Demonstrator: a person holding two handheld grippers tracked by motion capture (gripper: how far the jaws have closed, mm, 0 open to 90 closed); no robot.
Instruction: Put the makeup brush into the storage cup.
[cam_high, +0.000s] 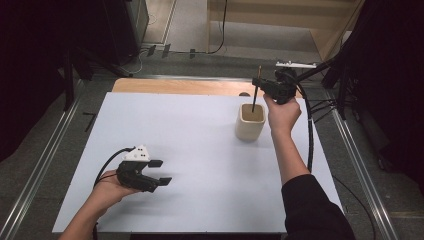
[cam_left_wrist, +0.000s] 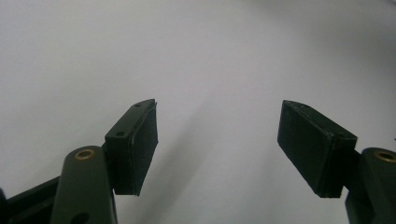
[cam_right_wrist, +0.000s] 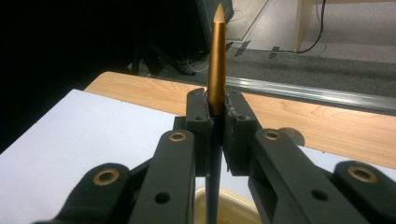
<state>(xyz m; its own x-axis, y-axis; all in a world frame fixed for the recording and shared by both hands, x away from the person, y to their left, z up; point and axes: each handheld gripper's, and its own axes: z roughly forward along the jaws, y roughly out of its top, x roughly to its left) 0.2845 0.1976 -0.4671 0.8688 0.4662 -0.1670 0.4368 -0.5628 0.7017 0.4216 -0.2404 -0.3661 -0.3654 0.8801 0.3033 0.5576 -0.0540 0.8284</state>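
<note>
High view, pen: we hold a pen upright in our right tool, its lower end dipping into the cream cup right below.
High view, left tool: our left tool rests well apart on the white bench, near the front edge, spread wide and empty.
Left gripper view: we see two pads standing wide over bare bench, nothing between them.
Right gripper view: our pads clamp narrow on the pen, gold tip up, long axis vertical; the cup's rim sits straight beneath.
Key relation: cup directly under pen, so we judge a straight drop suits.
Writing: none that we can read.
</note>
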